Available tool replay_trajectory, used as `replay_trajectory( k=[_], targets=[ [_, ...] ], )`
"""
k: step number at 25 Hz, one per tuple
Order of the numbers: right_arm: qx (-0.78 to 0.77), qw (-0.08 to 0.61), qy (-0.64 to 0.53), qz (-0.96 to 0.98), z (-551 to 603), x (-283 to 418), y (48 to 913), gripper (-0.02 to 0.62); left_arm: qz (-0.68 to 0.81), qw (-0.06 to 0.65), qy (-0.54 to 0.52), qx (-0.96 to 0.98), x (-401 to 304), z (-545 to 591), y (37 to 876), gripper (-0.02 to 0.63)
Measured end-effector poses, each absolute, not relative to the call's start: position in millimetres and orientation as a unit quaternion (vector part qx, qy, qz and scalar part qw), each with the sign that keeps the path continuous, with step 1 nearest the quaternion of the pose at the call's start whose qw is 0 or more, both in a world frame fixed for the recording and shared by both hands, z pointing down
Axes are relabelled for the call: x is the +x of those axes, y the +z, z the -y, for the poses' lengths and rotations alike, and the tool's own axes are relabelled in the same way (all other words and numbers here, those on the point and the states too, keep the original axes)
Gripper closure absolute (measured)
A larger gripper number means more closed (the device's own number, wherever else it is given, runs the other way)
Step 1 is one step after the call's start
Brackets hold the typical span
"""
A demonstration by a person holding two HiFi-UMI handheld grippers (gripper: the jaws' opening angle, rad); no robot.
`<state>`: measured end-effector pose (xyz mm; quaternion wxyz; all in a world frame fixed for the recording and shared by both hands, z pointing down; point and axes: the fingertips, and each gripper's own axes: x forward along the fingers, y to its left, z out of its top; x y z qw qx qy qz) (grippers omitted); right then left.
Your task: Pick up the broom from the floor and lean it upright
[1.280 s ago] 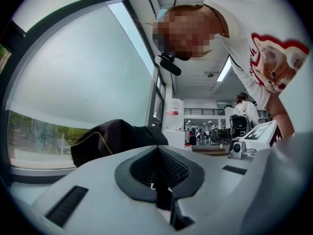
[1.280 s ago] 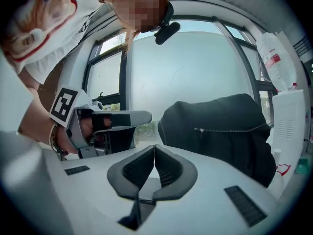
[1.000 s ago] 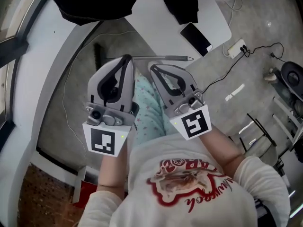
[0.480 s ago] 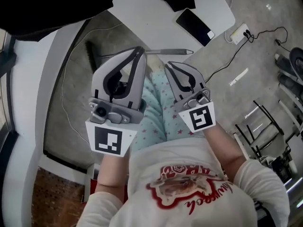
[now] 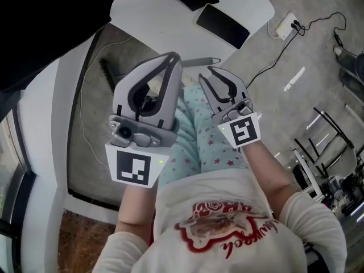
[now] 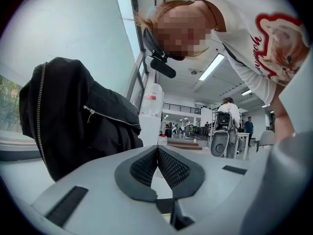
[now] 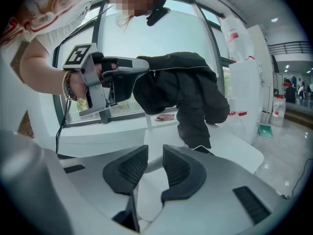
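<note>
A: Entry: floor, grey. On it the broom, flat; brush left, handle right, its middle hidden behind the grippers.

B: Handling?

A: Probably light, stiff, slick; take mid-handle. Jaws: left gripper clenched, empty; right gripper just been opening, slightly parted, empty.
</note>
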<state>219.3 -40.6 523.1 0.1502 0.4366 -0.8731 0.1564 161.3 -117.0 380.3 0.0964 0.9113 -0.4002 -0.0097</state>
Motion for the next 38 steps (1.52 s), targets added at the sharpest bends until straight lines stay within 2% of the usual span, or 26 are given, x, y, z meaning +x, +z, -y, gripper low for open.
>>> replay_trajectory(
  k=[6,9,14,22,30,38],
  targets=[
    [0.438,0.162,0.170,0.868,36.5,226.6,542.9,0.469,0.388,0.098,-0.007,0.916,171.6,120.5,381.9,0.584],
    [0.431,0.175,0.190,0.865,30.1,227.7,554.6,0.433,0.386,0.099,-0.008,0.917,172.8,121.7,382.9,0.584],
    [0.438,0.164,0.216,0.857,39.3,233.9,561.4,0.397,0.384,0.104,-0.006,0.917,173.5,119.3,386.5,0.584],
    [0.437,0.143,0.191,0.867,67.4,220.5,563.2,0.396,0.387,0.111,0.000,0.915,172.5,119.0,392.7,0.584],
    [0.403,0.166,0.205,0.876,67.7,214.3,567.2,0.408,0.403,0.114,0.003,0.908,158.6,116.0,394.2,0.584],
    [0.368,0.103,0.187,0.905,88.0,176.8,511.2,0.434,0.447,0.109,0.011,0.888,134.5,120.7,380.5,0.584]
  ],
)
